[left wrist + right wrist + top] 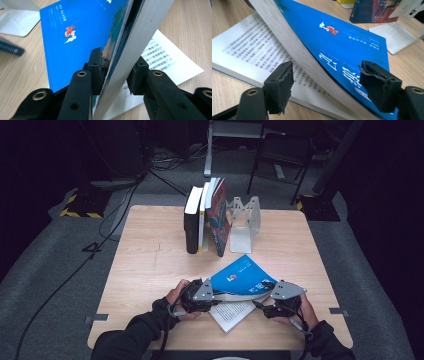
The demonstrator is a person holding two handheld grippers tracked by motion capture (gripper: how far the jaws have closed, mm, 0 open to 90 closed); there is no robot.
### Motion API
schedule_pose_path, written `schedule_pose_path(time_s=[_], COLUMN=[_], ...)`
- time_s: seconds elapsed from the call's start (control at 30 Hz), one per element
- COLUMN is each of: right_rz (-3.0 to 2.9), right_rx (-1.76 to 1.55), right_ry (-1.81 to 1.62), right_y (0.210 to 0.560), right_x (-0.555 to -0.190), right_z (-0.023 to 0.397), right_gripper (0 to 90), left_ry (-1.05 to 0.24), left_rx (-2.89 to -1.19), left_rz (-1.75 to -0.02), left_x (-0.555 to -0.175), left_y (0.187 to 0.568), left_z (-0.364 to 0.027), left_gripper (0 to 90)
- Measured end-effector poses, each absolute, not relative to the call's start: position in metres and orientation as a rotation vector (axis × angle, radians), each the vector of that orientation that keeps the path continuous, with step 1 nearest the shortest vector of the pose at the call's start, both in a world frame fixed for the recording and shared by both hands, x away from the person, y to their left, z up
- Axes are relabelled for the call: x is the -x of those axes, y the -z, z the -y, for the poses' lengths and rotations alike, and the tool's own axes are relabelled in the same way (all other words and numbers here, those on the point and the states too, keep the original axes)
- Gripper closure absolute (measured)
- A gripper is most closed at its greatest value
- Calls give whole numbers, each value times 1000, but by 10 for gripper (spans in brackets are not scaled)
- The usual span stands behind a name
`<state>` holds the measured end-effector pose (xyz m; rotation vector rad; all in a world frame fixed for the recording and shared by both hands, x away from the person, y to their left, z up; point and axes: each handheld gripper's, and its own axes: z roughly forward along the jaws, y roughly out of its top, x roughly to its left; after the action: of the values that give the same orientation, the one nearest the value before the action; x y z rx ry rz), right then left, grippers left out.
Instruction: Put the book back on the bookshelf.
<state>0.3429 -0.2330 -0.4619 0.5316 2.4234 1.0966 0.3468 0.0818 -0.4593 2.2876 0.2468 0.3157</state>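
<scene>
A metal bookend rack at the table's far edge holds three upright books. Nearer than the rack lies the open blue book, printed pages flat on the wood. The left gripper pinches its lifted glossy cover and page block. The right gripper stands spread, the curved pages between its jaws, pads not pressing.

blue book, print too blurred to read

Open paperback book: bright blue cover, small red-and-white emblem, white pages with black print. Table: pale wood grain.
</scene>
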Motion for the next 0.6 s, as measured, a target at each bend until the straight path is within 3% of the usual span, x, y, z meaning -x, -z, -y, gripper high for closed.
schedule_pose_path(time_s=[0.17, 0.3, 0.37, 0.53, 0.6], right_rz=[-2450, -2435, -2424, -2428, -2431], right_rx=[-531, -426, -379, -360, -340], right_ry=[-1018, -1056, -1045, -1004, -987], right_y=[469, 467, 464, 459, 456], right_x=[-355, -353, -350, -346, -344], right_z=[229, 226, 221, 208, 202], right_gripper=[368, 553, 596, 646, 657], left_ry=[-293, -280, -280, -351, -407], left_rx=[-2283, -2269, -2264, -2275, -2298], left_rz=[-272, -324, -352, -422, -406], left_x=[-350, -355, -358, -354, -346], left_y=[459, 459, 459, 455, 451], left_z=[-102, -117, -122, -125, -117], left_gripper=[675, 654, 632, 524, 440])
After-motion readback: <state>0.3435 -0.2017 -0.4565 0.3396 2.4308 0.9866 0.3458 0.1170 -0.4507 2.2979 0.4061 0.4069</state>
